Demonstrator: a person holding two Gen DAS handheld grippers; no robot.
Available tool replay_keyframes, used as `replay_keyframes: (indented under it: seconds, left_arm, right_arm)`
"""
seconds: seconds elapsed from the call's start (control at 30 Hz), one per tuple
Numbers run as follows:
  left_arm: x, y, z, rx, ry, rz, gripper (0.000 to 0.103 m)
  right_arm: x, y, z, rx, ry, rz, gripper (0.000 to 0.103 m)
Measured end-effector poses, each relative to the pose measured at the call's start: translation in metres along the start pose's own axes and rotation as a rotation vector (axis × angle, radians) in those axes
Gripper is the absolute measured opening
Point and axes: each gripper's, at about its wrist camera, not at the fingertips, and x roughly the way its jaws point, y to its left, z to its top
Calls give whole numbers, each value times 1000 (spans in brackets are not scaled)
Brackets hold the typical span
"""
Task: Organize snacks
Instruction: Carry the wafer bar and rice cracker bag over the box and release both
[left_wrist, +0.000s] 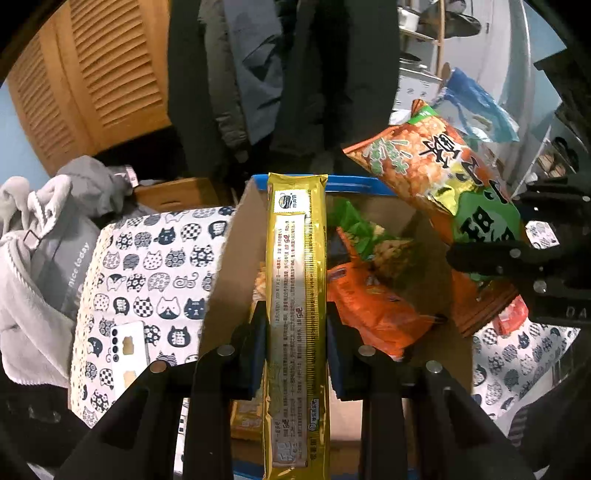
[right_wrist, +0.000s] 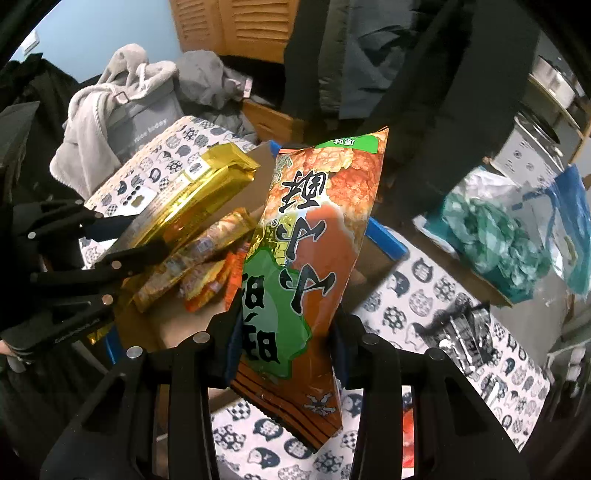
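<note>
Two grippers hold snack packs over a cardboard box (left_wrist: 225, 266).
Left gripper (left_wrist: 295, 339) jaws clamp a long gold pack (left_wrist: 297, 280); right gripper (right_wrist: 286, 343) jaws clamp an orange-green bag (right_wrist: 310, 258).

Cardboard box (left_wrist: 221, 266) open on top, snack packets (left_wrist: 373, 310) crowding its floor

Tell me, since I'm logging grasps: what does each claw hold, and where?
Left claw: gold biscuit packet, gripped around its lower half. Right claw: orange-green snack bag, near its bottom end.
</note>
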Motion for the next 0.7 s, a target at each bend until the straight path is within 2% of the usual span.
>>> replay_keyframes:
  seconds: [0.2,0.23,0.3,0.37,0.4,0.7]
  left_arm:
    - [8,13,0,-49,22,-24,29]
    - [8,15,1,-64,26,-37,30]
    - [6,16,2,-73,14,-37,38]
    - [3,16,4,-71,-7,-19,56]
    - [1,15,5,-69,-20,-12,58]
    - [-8,1,10,-19,-34,-5,59]
  right_arm:
    - [12,3,6,7,28,5,39]
    - [12,2,6,11,25,3,43]
    - [11,0,7,14,16,-13,49]
    - [9,-1,6,14,8,-19,56]
    - [7,-2,6,17,5,-19,56]
    - [-4,-14,-3,32,-4,-37,64]
